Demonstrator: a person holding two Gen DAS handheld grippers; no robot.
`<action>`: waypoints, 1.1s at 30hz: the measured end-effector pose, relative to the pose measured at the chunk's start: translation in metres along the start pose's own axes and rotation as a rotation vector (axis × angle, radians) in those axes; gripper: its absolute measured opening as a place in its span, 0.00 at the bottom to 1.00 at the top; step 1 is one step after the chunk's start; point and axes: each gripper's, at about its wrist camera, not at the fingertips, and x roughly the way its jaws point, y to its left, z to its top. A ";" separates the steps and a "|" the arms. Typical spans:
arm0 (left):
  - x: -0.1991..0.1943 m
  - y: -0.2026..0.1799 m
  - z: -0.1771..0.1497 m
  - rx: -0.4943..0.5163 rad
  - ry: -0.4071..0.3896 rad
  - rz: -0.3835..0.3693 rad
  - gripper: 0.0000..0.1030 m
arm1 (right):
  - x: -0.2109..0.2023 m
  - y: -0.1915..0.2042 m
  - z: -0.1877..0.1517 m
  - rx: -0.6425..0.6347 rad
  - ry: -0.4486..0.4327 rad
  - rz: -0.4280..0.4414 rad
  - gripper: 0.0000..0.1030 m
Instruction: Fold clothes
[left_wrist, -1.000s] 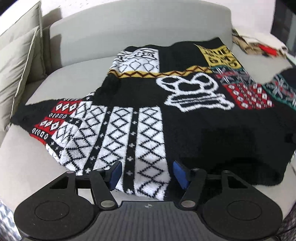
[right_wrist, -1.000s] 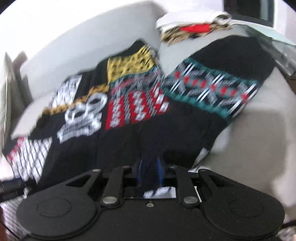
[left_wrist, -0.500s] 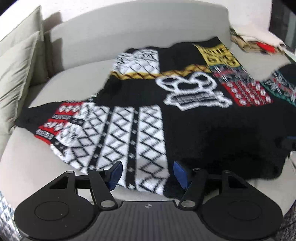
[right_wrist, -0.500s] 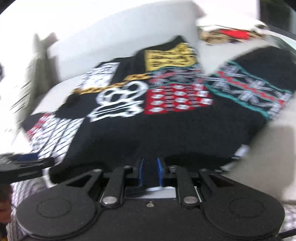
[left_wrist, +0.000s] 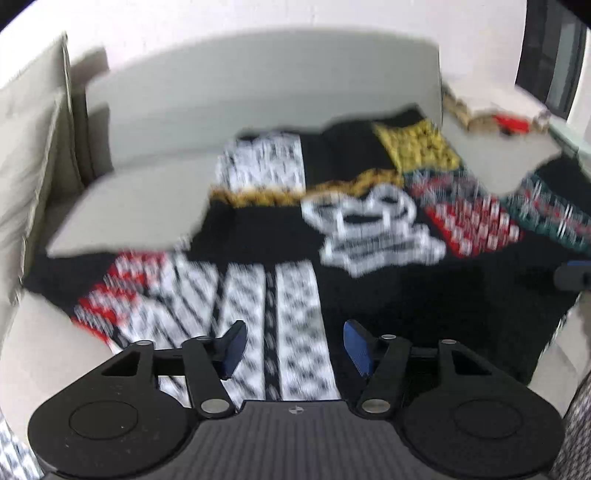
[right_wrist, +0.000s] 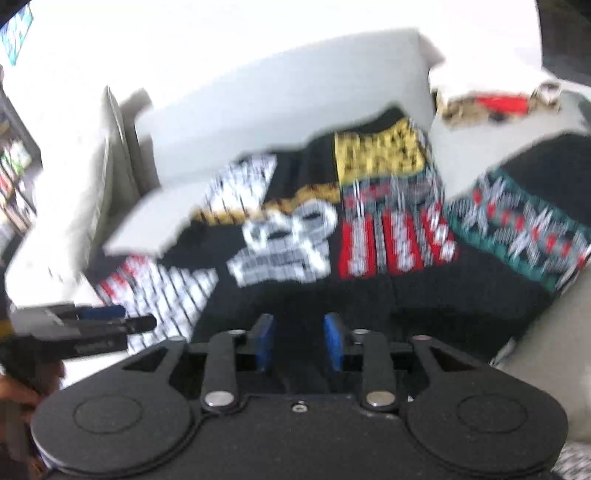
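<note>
A black knit sweater (left_wrist: 369, 229) with white, red, yellow and green patterned panels lies spread flat on a grey sofa (left_wrist: 258, 103). My left gripper (left_wrist: 295, 347) hovers open above the near hem, over the white diamond panel, with nothing pinched. My right gripper (right_wrist: 298, 341) hangs over the black hem of the sweater (right_wrist: 288, 243). Its jaws are opening, and the blue pads stand apart without pressing on the fabric. The left gripper (right_wrist: 85, 325) shows at the left edge of the right wrist view. Both views are motion-blurred.
Beige cushions (left_wrist: 29, 155) lean at the sofa's left end. A small pile of other clothes (left_wrist: 491, 118) lies at the back right, beyond the sweater's right sleeve (right_wrist: 524, 236). A dark window (left_wrist: 550, 59) is behind. A hand (right_wrist: 14, 391) holds the left gripper.
Both grippers have lifted away from the sweater's near hem. The right gripper's pads, shut on the black hem before, have parted and let it go. The left gripper stayed open.
</note>
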 end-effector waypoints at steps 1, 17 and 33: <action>-0.007 0.007 0.010 -0.024 -0.025 -0.020 0.61 | -0.010 0.001 0.011 0.008 -0.033 0.005 0.44; 0.047 0.073 0.096 -0.072 -0.110 0.024 0.76 | 0.015 -0.041 0.131 0.084 -0.183 -0.059 0.79; 0.274 0.152 0.172 -0.237 -0.050 0.119 0.78 | 0.250 -0.185 0.222 0.222 -0.100 -0.245 0.65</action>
